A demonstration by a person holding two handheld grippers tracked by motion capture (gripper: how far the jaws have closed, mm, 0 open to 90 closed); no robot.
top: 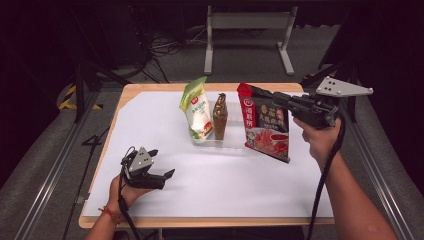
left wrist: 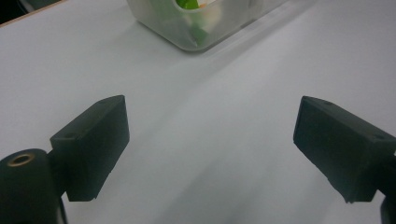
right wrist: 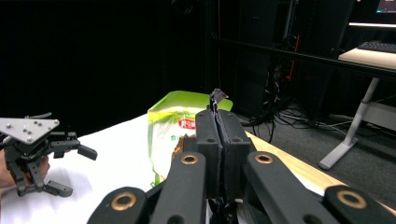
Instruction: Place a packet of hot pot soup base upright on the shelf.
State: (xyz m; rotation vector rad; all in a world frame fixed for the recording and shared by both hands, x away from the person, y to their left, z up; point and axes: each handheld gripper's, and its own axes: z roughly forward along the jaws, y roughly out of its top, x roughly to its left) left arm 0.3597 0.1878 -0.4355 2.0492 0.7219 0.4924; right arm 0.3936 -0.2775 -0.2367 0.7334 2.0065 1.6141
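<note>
My right gripper (top: pixel 270 95) is shut on the top edge of a red and black food pouch (top: pixel 265 130), which hangs upright at the right of a clear container (top: pixel 222 141). In the right gripper view the jaws (right wrist: pixel 218 116) press together with the pouch's thin dark edge (right wrist: pixel 217 96) sticking out past them. A green and white pouch (top: pixel 196 112) and a slim brown pouch (top: pixel 220 117) stand in the container. My left gripper (top: pixel 162 162) rests low at the front left, open and holding nothing. Its jaws (left wrist: pixel 210 135) stand wide over the white sheet, facing the container (left wrist: pixel 196 28).
A white sheet (top: pixel 225 185) covers most of the wooden table (top: pixel 150 87). Behind the table are a dark floor with cables (top: pixel 165 47) and a white desk frame (top: pixel 247 22). The green pouch (right wrist: pixel 170 126) and my left gripper (right wrist: pixel 79 171) lie beyond my right jaws.
</note>
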